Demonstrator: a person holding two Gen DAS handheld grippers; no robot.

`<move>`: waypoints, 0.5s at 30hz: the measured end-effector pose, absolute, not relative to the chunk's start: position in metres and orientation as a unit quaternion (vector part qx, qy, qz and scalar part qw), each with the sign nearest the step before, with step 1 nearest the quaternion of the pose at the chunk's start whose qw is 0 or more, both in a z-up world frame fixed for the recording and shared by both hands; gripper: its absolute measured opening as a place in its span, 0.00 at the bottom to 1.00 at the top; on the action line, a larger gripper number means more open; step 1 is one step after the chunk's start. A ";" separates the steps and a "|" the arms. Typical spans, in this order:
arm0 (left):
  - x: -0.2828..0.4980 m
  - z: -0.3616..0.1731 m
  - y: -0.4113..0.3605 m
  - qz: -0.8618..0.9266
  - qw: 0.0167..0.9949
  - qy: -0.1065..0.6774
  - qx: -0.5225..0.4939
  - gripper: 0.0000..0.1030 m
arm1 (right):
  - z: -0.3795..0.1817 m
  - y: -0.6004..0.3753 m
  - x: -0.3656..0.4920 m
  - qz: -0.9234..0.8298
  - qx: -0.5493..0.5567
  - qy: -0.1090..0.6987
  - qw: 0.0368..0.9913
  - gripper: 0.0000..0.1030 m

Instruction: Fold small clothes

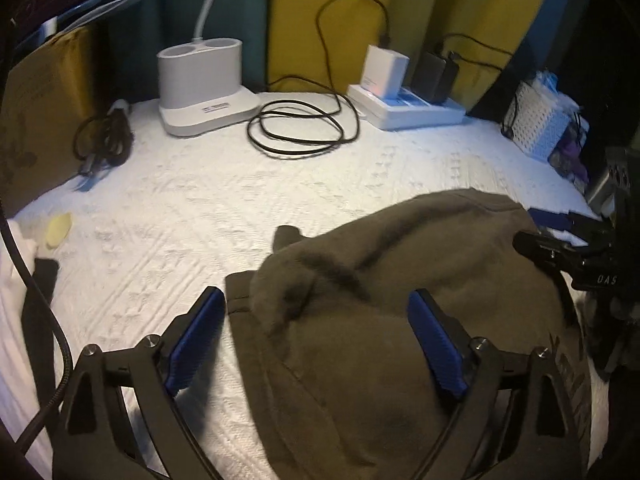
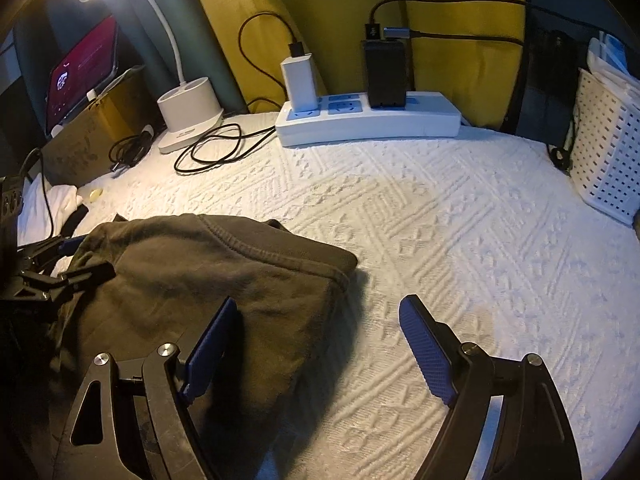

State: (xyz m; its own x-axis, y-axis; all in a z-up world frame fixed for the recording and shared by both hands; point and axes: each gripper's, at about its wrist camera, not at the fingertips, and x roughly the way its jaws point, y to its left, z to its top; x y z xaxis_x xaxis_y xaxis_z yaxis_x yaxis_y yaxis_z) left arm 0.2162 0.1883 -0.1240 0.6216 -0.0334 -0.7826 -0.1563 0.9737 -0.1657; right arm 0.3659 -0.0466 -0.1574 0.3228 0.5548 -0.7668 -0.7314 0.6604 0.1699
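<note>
1. Nearest the cameras, both claws stand spread with nothing pinched: the left gripper (image 1: 316, 344) has its right pad over the olive garment (image 1: 400, 320) and its left pad over bare cloth, while the right gripper (image 2: 320, 348) straddles the garment's right edge, left pad over the fabric, right pad over the white bedspread (image 2: 460, 220).
2. The garment lies bunched on the near part of the bedspread, doubled over with a stitched hem (image 2: 280, 256) along its far right edge; it looks partly folded but lumpy.
3. Judged from this, the step in hand falls between grips: either a fold has been laid down or a new edge is about to be taken.
4. The next move probably calls for each claw to sink onto a corner or hem, pinch a single layer cleanly, and carry it across without dragging the heap.
5. At the left edge lie a white cloth (image 2: 44, 204) and a small yellow piece (image 1: 60, 230), well apart from the garment.
6. Farther back sit a coiled black cable (image 1: 296, 128), a white lamp base (image 1: 200, 88) and a power strip (image 2: 368, 124) with plugged chargers.
7. At the far right stands a white basket (image 2: 604, 148).
8. Only the cable seems a likely snag, should a fold swing far.
</note>
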 end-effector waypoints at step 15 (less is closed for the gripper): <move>0.222 -0.114 0.152 -0.042 0.897 0.435 -0.067 0.32 | -0.155 -0.014 0.340 0.445 -0.150 0.405 0.785 0.38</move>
